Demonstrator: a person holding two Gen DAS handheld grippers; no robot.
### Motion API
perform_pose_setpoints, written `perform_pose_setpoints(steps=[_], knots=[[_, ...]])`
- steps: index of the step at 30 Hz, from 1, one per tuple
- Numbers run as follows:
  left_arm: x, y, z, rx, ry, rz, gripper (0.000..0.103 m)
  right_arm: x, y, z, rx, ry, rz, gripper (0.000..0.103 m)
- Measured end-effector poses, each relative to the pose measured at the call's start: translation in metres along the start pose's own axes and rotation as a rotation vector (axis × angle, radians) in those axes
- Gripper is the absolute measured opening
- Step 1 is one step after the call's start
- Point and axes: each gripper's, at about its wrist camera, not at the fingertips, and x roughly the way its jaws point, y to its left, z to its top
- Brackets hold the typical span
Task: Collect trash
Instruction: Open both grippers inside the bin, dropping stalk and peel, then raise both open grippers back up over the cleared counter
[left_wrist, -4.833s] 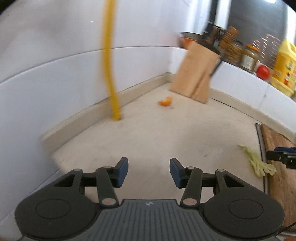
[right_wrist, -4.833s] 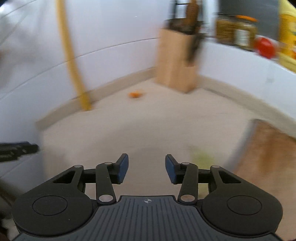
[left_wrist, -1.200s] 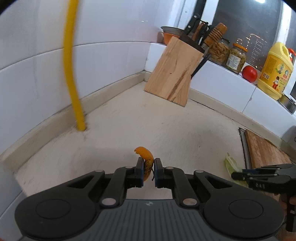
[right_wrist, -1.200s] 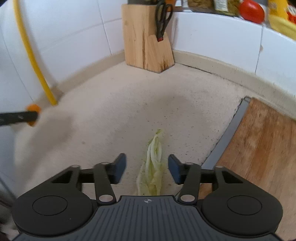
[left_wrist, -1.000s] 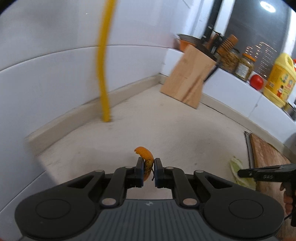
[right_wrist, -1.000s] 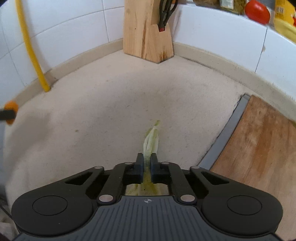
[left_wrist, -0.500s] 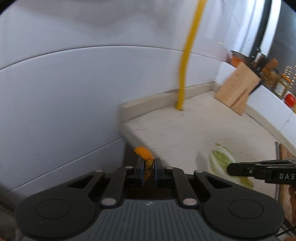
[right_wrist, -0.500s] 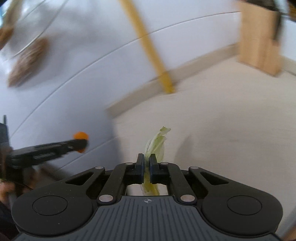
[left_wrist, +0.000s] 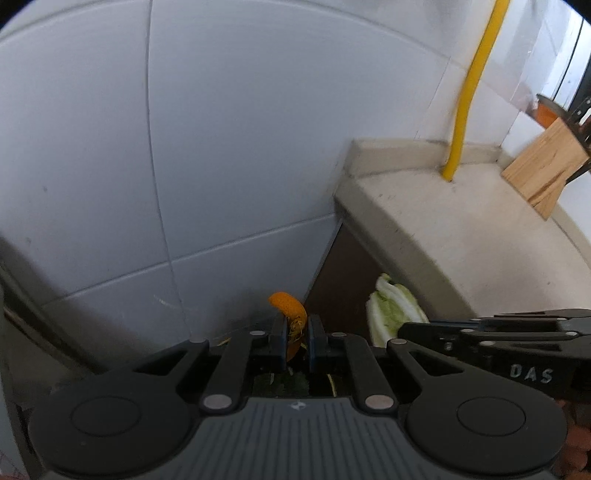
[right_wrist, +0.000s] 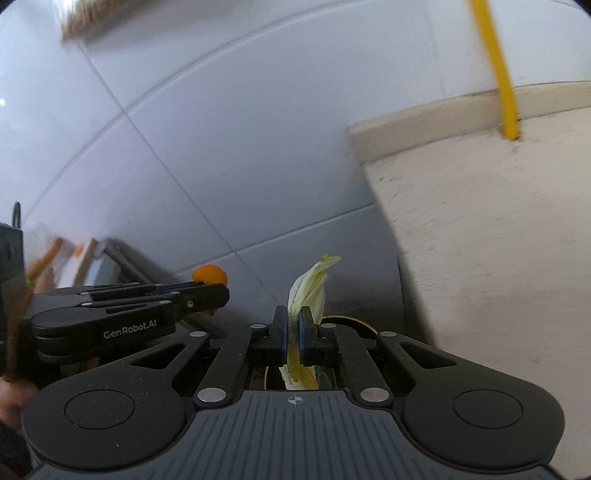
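step: carrying scraps to bin | left tongs (left_wrist: 296, 338) clamped on peel (left_wrist: 288, 308) | right tongs (right_wrist: 291, 334) clamped on leaf (right_wrist: 309, 288) | both past table (left_wrist: 461, 236) left edge, over dark bin opening below | next: lower, release

Tiled wall (left_wrist: 221, 147) ahead, counter edge (left_wrist: 399, 236) hemming the right.

A home kitchen: white glazed wall tiles (left_wrist: 221, 147) fill the left and centre of the frame, a beige stone countertop (left_wrist: 461, 229) runs along the right, and a wooden knife block (left_wrist: 543, 170) stands at far right.
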Motion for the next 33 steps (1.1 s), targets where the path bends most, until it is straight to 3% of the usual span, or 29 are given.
perform_pose_setpoints(steps=[9,14,16,20,29,33], knots=[[0.03,0.008,-0.005,-0.007,0.076,0.036,0.007,0.042,0.002,-0.01,0.024,0.08,-0.014,0.009],[0.039,0.014,-0.01,-0.01,0.116,0.058,0.013,0.06,-0.004,-0.012,0.049,0.108,-0.022,0.011],[0.041,0.017,-0.01,-0.005,0.117,0.067,0.02,0.067,-0.005,-0.013,0.055,0.123,-0.017,0.013],[0.046,0.02,-0.01,-0.017,0.133,0.074,0.021,0.08,-0.01,-0.015,0.063,0.127,-0.04,0.016],[0.046,0.022,-0.006,-0.035,0.111,0.059,0.021,0.087,-0.013,-0.018,0.104,0.131,-0.044,0.02],[0.038,0.02,-0.005,-0.044,0.084,0.037,0.028,0.07,-0.007,-0.016,0.09,0.101,-0.076,0.022]])
